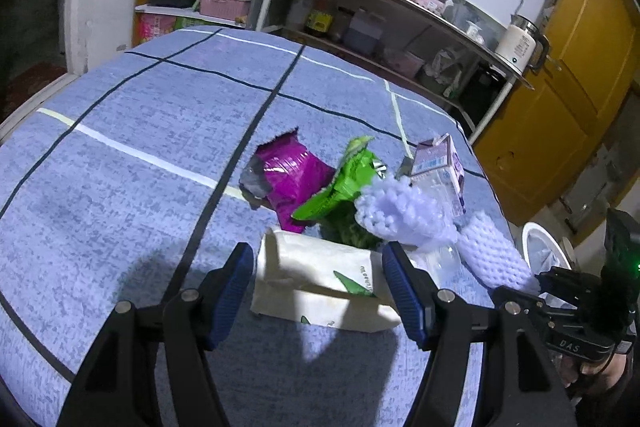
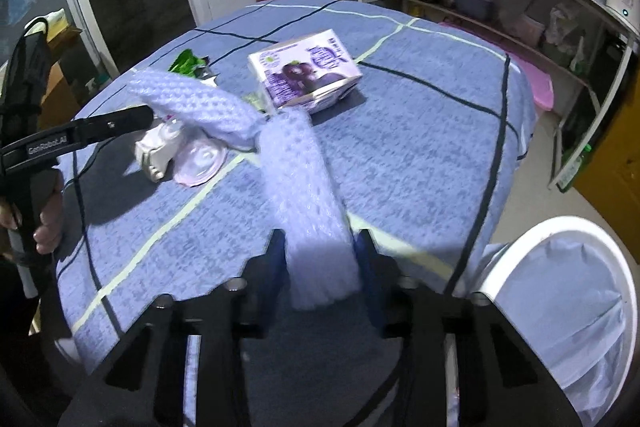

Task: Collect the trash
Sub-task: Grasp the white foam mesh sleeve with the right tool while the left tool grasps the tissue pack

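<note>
A pile of trash lies on the blue checked tablecloth (image 1: 120,155): a magenta wrapper (image 1: 292,179), a green wrapper (image 1: 344,183), a purple milk carton (image 1: 440,167) (image 2: 306,71) and two lilac foam net sleeves. My left gripper (image 1: 320,291) is open, its blue pads on either side of a white paper packet (image 1: 320,279) (image 2: 156,151) without pressing it. My right gripper (image 2: 320,267) is shut on the near end of one foam net sleeve (image 2: 304,195) (image 1: 492,255). The other sleeve (image 2: 196,103) (image 1: 404,211) lies across the pile.
A white bin with a pale liner (image 2: 560,291) (image 1: 540,251) stands just off the table's near right corner. A pinkish clear plastic lid (image 2: 200,163) lies by the packet. Metal shelves (image 1: 400,11) with bottles and a kettle line the back wall; a yellow door (image 1: 560,107) is on the right.
</note>
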A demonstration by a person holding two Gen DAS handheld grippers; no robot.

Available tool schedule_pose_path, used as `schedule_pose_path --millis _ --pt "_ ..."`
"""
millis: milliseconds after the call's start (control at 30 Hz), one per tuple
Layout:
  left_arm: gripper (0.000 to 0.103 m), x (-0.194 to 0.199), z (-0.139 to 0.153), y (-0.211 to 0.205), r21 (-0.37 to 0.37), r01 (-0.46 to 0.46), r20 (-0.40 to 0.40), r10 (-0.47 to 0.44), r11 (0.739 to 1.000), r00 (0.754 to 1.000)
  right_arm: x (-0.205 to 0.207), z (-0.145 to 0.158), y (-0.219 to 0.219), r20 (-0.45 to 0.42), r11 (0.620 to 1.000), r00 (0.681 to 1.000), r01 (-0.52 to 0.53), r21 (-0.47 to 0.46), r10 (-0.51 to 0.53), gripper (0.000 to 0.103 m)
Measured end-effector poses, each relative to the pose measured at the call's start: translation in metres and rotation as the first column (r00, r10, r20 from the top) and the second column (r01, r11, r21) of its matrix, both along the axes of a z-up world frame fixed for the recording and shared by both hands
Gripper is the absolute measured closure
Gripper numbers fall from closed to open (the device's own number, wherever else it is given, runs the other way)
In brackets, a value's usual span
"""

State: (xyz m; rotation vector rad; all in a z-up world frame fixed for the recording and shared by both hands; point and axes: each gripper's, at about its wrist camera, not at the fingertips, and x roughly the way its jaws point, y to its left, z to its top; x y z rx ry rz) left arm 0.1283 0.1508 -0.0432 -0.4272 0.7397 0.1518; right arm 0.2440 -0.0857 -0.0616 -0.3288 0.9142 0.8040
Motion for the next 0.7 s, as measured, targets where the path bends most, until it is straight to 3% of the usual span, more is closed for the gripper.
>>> schedule_pose_path --millis 167,333,367,433,567,700 --pt "0.026 0.004 -0.004 0.006 -0.017 0.013 -0.009 -0.013 1.0 1.0 -0.014 0.001 0.0 0.003 1.0 1.0 0.001 0.014 -0.001 0.075" --pt "0.026 0.005 -0.005 0.013 -0.005 -0.001 -0.016 0.001 1.0 1.0 -0.023 0.001 -0.003 -0.002 1.0 1.0 0.01 0.022 -0.01 0.075" --pt "0.028 0.005 -0.006 0.012 -0.002 0.0 -0.015 0.0 1.0 1.0 -0.022 0.001 -0.004 -0.003 1.0 1.0 0.014 0.023 -0.014 0.075" --pt "0.047 0.003 -0.004 0.006 0.007 0.022 -0.006 -0.021 1.0 1.0 -0.023 0.0 -0.006 -0.007 0.999 1.0 0.024 0.029 -0.024 0.076" --pt "0.063 -0.001 0.003 -0.005 0.055 0.034 0.012 -0.035 0.998 0.999 -0.024 0.001 -0.007 -0.007 0.999 0.999 0.033 0.035 -0.033 0.076" --pt "0.075 -0.01 0.011 -0.003 0.043 0.022 0.041 -0.024 0.999 0.999 -0.028 0.002 -0.008 -0.004 0.998 0.999 0.038 0.045 -0.038 0.078"
